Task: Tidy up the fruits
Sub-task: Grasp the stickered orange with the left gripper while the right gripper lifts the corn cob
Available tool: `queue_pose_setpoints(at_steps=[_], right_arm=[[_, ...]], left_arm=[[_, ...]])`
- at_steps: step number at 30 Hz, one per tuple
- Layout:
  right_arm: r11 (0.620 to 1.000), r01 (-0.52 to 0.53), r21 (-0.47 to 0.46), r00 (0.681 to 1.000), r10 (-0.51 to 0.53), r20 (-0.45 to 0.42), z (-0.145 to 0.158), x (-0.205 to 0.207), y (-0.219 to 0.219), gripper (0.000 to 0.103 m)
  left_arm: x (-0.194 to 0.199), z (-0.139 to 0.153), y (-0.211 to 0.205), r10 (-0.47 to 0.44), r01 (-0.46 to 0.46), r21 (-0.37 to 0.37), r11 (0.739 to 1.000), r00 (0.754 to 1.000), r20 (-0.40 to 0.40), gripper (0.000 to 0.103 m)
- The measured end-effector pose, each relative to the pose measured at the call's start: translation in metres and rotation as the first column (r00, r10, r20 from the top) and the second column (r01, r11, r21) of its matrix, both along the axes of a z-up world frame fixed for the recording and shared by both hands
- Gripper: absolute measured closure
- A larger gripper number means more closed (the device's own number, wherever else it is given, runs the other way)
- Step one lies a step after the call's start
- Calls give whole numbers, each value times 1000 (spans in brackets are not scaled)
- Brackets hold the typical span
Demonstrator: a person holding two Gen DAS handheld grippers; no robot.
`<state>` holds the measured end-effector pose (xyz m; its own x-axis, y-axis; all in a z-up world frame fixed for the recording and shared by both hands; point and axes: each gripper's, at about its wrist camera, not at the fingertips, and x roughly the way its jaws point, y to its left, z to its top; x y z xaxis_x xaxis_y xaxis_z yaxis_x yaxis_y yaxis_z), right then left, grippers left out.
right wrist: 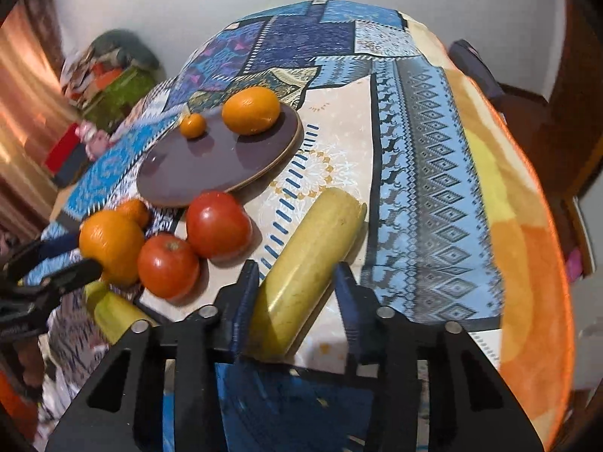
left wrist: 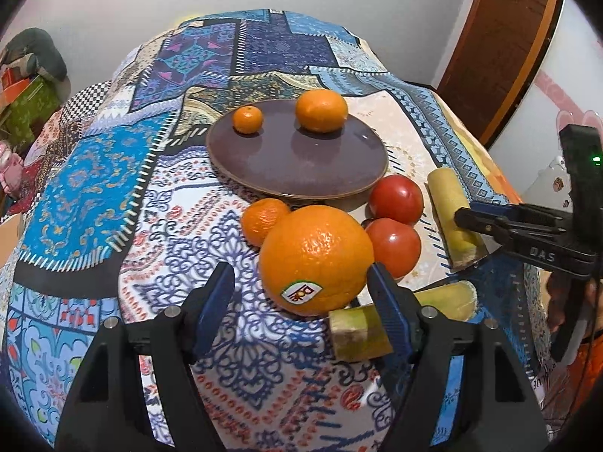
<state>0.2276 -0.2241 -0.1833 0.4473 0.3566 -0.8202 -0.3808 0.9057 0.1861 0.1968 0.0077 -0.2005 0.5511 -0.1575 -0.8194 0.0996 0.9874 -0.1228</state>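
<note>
Now | left gripper (left wrist: 299, 293) spread, flanking stickered big orange (left wrist: 316, 260) lying on patterned tablecloth (left wrist: 94, 188) | right gripper (right wrist: 297, 293) clenching pale yellow-green cut stalk (right wrist: 307, 267) near two red tomatoes (right wrist: 218, 224)

Oranges (left wrist: 316, 260): two, one on the plate (left wrist: 321, 110)
Mandarins (left wrist: 247, 119): two, one beside the plate (left wrist: 262, 219)
Tomatoes (left wrist: 395, 197): two (left wrist: 394, 245)
Yellow-green stalk pieces (right wrist: 307, 271): two (left wrist: 348, 329)
Plates (left wrist: 297, 165): one
</note>
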Motion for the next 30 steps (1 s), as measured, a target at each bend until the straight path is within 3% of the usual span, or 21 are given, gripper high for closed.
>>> queue_pose_setpoints(at_steps=[4, 13, 23, 26, 27, 28, 30], right_arm=[[1000, -12, -5, 1000, 12, -11, 2, 1, -5, 75], [999, 35, -13, 999, -35, -23, -18, 15, 10, 60], [997, 50, -58, 998, -48, 40, -25, 25, 16, 70], [997, 42, -63, 998, -39, 46, -22, 24, 14, 70], [997, 42, -62, 998, -39, 50, -21, 23, 12, 70], [997, 42, -59, 998, -39, 53, -20, 23, 11, 70], [998, 46, -43, 997, -43, 58, -17, 22, 9, 70]], left_arm=[[10, -8, -8, -2, 2, 7, 1000, 1000, -23, 30], [15, -18, -6, 25, -27, -35, 999, 999, -45, 34], [3, 2, 1, 30, -30, -27, 999, 999, -11, 37], [-4, 18, 0, 12, -12, -12, 1000, 999, 40, 56], [-5, 24, 0, -1, 1, -14, 1000, 999, 52, 74], [-5, 29, 0, -10, 11, -14, 1000, 998, 60, 86], [-3, 38, 0, -19, 20, -16, 1000, 997, 72, 86]])
